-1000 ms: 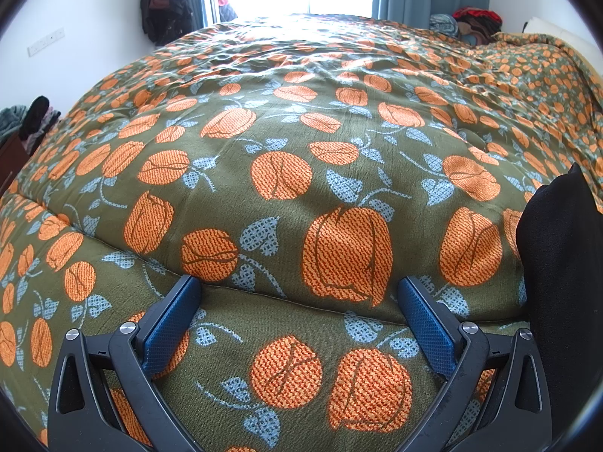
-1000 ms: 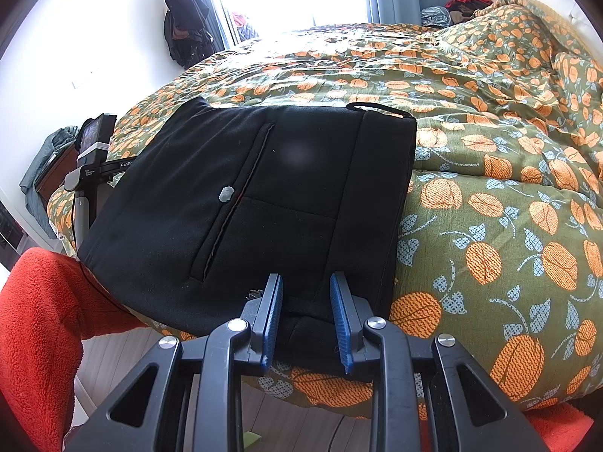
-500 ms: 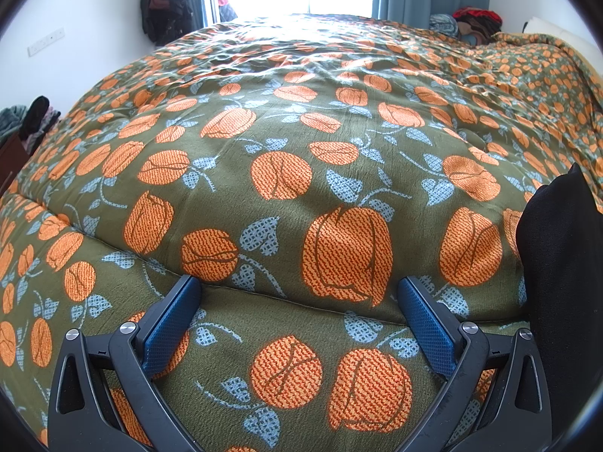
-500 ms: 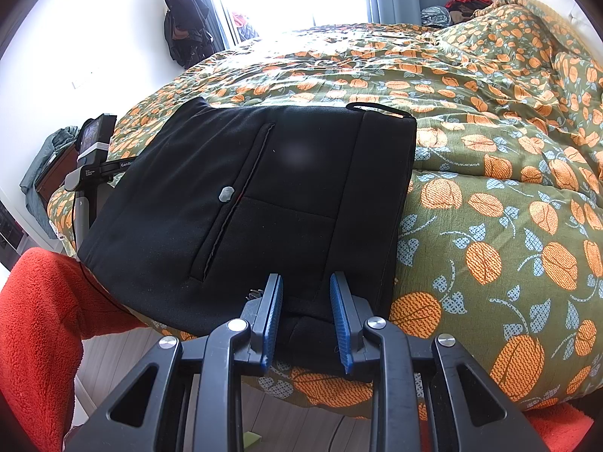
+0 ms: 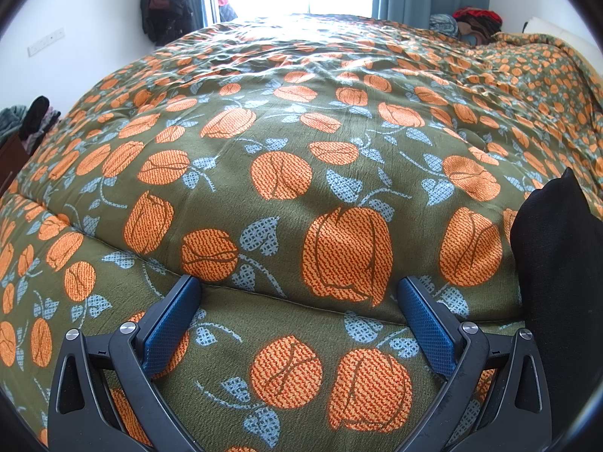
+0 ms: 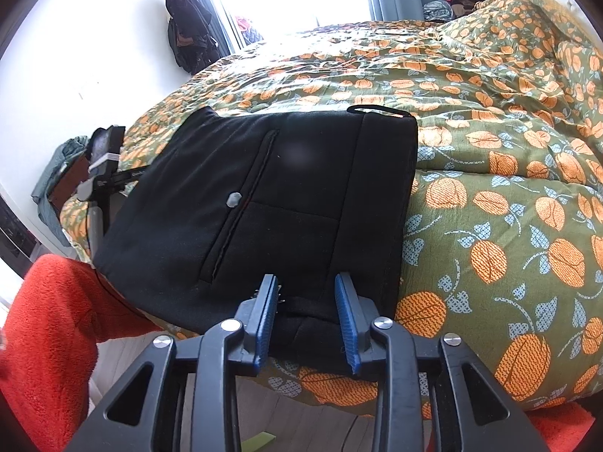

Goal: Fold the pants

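**Folded pants at the bed edge, right jaws parting**

The folded black fabric pants (image 6: 286,196) were laid flat on the olive quilt printed with orange fruit (image 6: 508,196), filling the centre-left of the right wrist view. The right gripper (image 6: 307,312) was seen at lower centre, its blue-padded jaws opening, with the near hem of the pants between them but not visibly pinched. In the left wrist view, the left gripper (image 5: 299,320) was held wide apart over bare quilt (image 5: 286,120), nothing gripped. A corner of the pants (image 5: 557,263) was seen at the right edge, beside that gripper's right-hand finger.
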`<state>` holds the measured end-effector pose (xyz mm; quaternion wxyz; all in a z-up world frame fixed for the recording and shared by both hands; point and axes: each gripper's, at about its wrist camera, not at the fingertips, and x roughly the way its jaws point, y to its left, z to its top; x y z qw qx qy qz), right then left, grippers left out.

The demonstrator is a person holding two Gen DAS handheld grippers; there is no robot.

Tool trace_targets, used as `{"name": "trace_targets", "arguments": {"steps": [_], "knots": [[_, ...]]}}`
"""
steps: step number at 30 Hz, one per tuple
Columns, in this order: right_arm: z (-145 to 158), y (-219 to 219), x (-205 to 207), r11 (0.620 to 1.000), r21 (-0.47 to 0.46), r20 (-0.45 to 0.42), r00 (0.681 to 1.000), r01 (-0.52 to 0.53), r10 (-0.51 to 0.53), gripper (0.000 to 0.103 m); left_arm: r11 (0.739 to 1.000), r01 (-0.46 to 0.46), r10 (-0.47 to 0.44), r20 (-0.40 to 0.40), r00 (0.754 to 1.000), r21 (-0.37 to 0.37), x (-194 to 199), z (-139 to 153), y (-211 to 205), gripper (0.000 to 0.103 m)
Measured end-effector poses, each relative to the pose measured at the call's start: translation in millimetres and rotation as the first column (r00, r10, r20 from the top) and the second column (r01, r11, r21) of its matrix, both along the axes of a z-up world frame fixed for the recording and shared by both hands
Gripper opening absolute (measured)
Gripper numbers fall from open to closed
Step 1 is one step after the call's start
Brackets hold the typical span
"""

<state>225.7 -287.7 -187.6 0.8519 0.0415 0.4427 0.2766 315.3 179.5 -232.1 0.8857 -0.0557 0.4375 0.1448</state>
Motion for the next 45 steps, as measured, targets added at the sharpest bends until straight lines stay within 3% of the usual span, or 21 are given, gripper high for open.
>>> {"name": "trace_targets", "arguments": {"steps": [5,10,13,17,24,26,28,30,31,33,35,37,39,41,42,43,44,45], "knots": [[30.9,-36.4,-7.9,0.971,0.215,0.082,0.989,0.101,-0.121,0.057,1.0,0.0,0.0,0.0,1.0,0.0,0.0,0.1,0.0,0.103],[16.1,-74.6,4.3,0.894,0.355,-0.072,0.962,0.272,-0.264,0.057,1.0,0.0,0.0,0.0,1.0,0.0,0.0,0.1,-0.2,0.103],[8.0,-85.1,7.7,0.864,0.405,-0.147,0.954,0.3,-0.262,0.057,1.0,-0.001,0.001,-0.001,1.0,0.003,0.0,-0.2,-0.8,0.103],[-3.4,-77.4,16.0,0.871,0.407,-0.215,0.955,0.276,-0.203,0.058,1.0,-0.003,0.003,-0.003,1.0,0.009,0.8,-0.6,-1.1,0.103],[-26.3,-56.4,34.9,0.916,0.317,-0.313,0.939,0.247,-0.145,0.065,1.0,-0.01,0.01,-0.028,1.0,0.015,5.2,-0.8,-1.3,0.103],[-31.3,-50.1,39.7,0.929,0.288,-0.328,0.936,0.232,-0.132,0.068,1.0,-0.007,0.006,-0.077,0.997,-0.013,8.0,1.6,1.6,0.103],[-34.3,-44.8,43.9,0.938,0.266,-0.341,0.932,0.22,-0.122,0.069,0.995,0.025,-0.041,-0.167,0.985,-0.094,10.6,11.6,9.2,0.102],[-36.0,-43.7,49.3,0.94,0.267,-0.353,0.929,0.212,-0.109,0.069,0.969,0.027,-0.076,-0.196,0.978,-0.244,0.0,27.6,19.7,0.101],[-35.8,-44.6,52.8,0.94,0.275,-0.358,0.929,0.205,-0.098,0.069,0.94,0.043,-0.111,-0.184,0.977,-0.338,-9.3,36.3,23.1,0.101],[-36.0,-47.8,62.4,0.94,0.288,-0.369,0.927,0.183,-0.067,0.069,0.842,0.123,-0.22,-0.127,0.967,-0.526,-30.3,53.5,20.3,0.101],[-37.6,-49.5,71.6,0.94,0.304,-0.386,0.922,0.153,-0.025,0.069,0.749,0.239,-0.343,-0.053,0.938,-0.618,-47.5,64.9,-0.7,0.101],[-42.9,-47.1,83.7,0.944,0.309,-0.418,0.908,0.117,0.024,0.069,0.699,0.323,-0.444,-0.034,0.895,-0.638,-55.1,63.6,-31.6,0.101],[-50.2,-40.2,93.9,0.948,0.307,-0.451,0.89,0.087,0.065,0.069,0.688,0.353,-0.515,-0.083,0.853,-0.634,-54.8,47.8,-62.3,0.101],[-52.4,-29.7,98.7,0.951,0.301,-0.461,0.884,0.069,0.082,0.069,0.703,0.334,-0.53,-0.15,0.835,-0.628,-55.3,29.9,-82.0,0.091],[-50.4,-24.5,98.3,0.958,0.281,-0.457,0.885,0.052,0.086,0.068,0.705,0.321,-0.525,-0.16,0.836,-0.632,-56.9,24.9,-87.1,0.081],[-47.5,-18.7,96.3,0.968,0.248,-0.443,0.892,0.024,0.091,0.065,0.715,0.312,-0.507,-0.157,0.847,-0.625,-59.4,25.1,-89.0,0.079],[-43.3,-13.1,94.6,0.975,0.221,-0.424,0.9,-0.005,0.1,0.054,0.727,0.304,-0.487,-0.151,0.86,-0.616,-61.8,27.5,-89.6,0.074],[-37.9,-9.8,92.8,0.979,0.202,-0.402,0.91,-0.022,0.103,0.048,0.737,0.291,-0.471,-0.154,0.869,-0.61,-62.7,30.1,-89.0,0.06]]}}
